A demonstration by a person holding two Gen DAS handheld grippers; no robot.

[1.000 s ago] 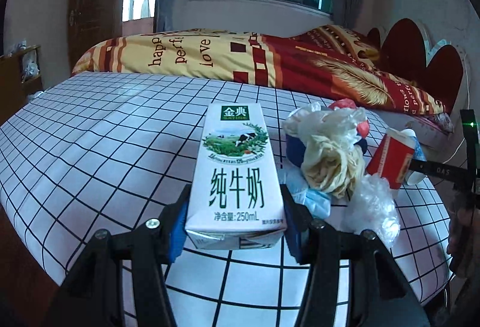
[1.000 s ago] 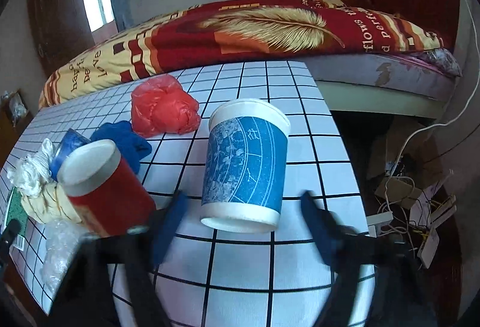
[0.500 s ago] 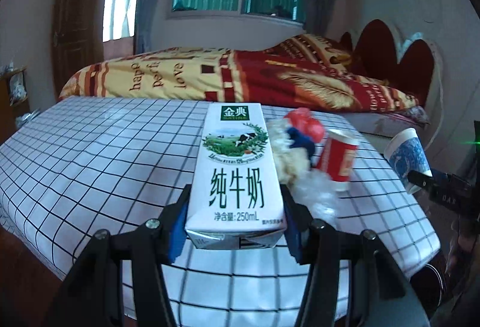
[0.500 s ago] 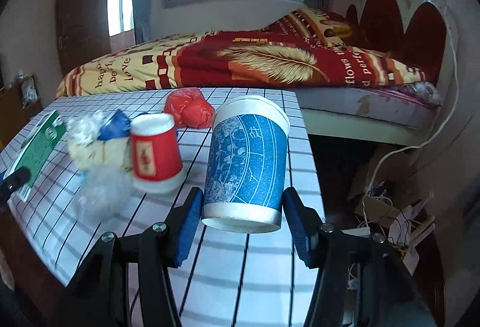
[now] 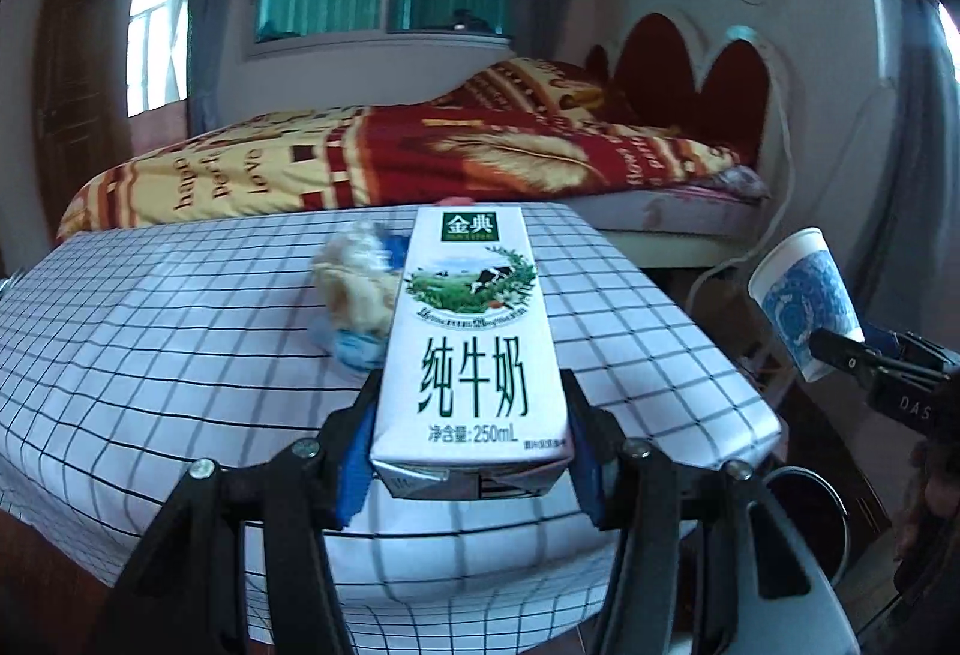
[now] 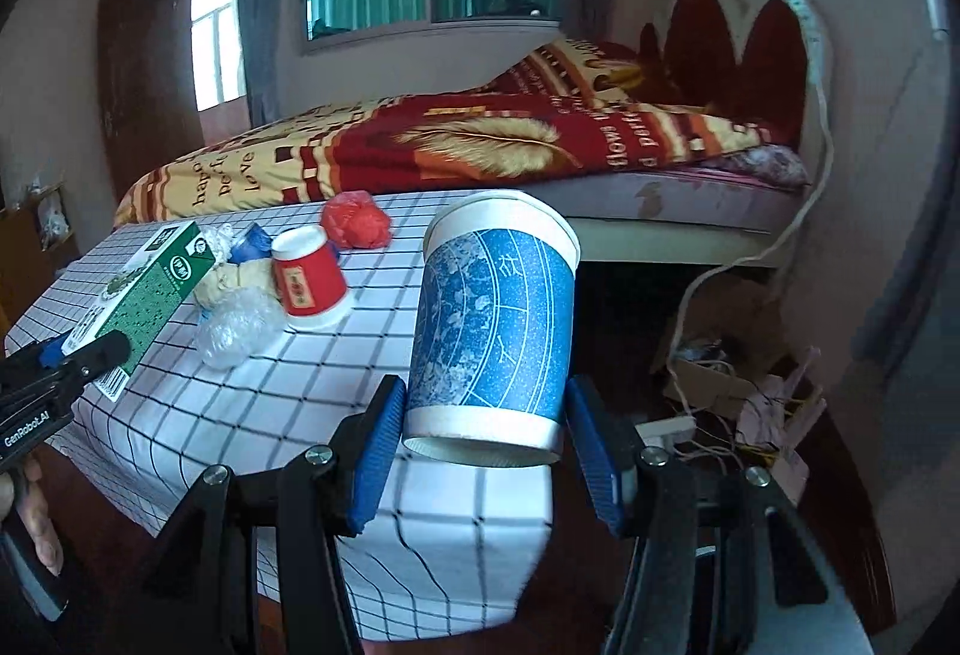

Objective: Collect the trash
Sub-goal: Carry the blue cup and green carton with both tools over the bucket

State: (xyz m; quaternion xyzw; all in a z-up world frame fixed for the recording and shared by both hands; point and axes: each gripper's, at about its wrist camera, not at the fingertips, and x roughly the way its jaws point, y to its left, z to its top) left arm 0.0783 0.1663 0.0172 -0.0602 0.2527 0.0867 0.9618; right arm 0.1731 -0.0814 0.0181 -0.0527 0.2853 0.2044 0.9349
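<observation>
My left gripper (image 5: 471,445) is shut on a white and green milk carton (image 5: 471,343) and holds it in the air near the table's front corner; the carton also shows in the right wrist view (image 6: 144,289). My right gripper (image 6: 486,445) is shut on a blue paper cup (image 6: 495,331), held off the table's right edge; the cup also shows in the left wrist view (image 5: 804,301). On the checked tablecloth (image 6: 372,349) lie a red cup (image 6: 309,286), a clear plastic wad (image 6: 237,325), a red bag (image 6: 354,229), a cream wad (image 5: 354,283) and blue scraps.
A dark round bin (image 5: 810,517) stands on the floor below the table's right corner. A bed with a red and yellow quilt (image 6: 480,144) lies behind the table. Cables and clutter (image 6: 738,385) lie on the floor at the right.
Both grippers have pulled back and up from the table with the carton and the blue cup. The table trash now looks farther away, and the bin has come into the left view.
</observation>
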